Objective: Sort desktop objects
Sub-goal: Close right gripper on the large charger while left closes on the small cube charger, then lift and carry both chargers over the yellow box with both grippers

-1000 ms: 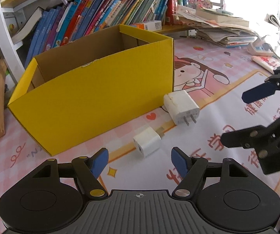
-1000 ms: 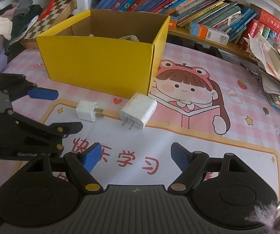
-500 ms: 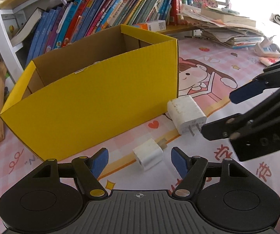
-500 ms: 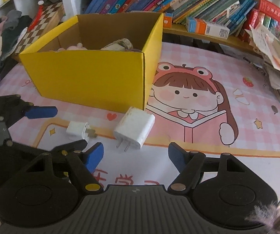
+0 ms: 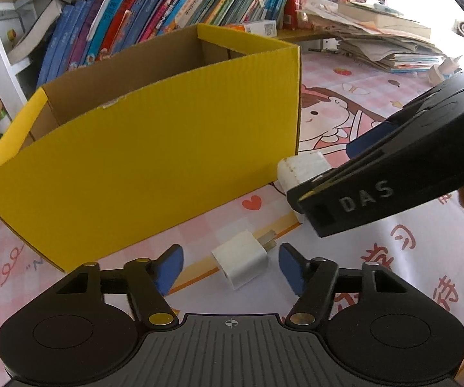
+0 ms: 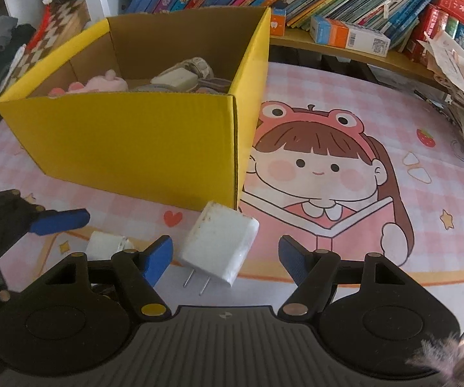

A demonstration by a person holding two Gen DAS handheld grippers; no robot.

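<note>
A small white plug adapter [image 5: 241, 263] lies on the pink mat between the blue fingertips of my open left gripper [image 5: 230, 266]; it also shows in the right wrist view [image 6: 104, 245]. A larger white charger [image 6: 220, 247] with two prongs lies between the fingers of my open right gripper [image 6: 225, 259], near the box corner; in the left wrist view it [image 5: 303, 169] is partly hidden behind the right gripper. The open yellow cardboard box [image 6: 141, 138] stands just behind both and holds several items.
Shelves of books [image 5: 154, 16] run behind the box. Stacked papers [image 5: 383, 48] lie at the right. A chessboard [image 6: 61, 22] stands at the far left. The pink cartoon mat [image 6: 328, 167] spreads to the right of the box.
Both grippers have moved forward and down toward the two chargers. The small adapter now lies between my left fingers and the large charger between my right fingers. Both stay open.
</note>
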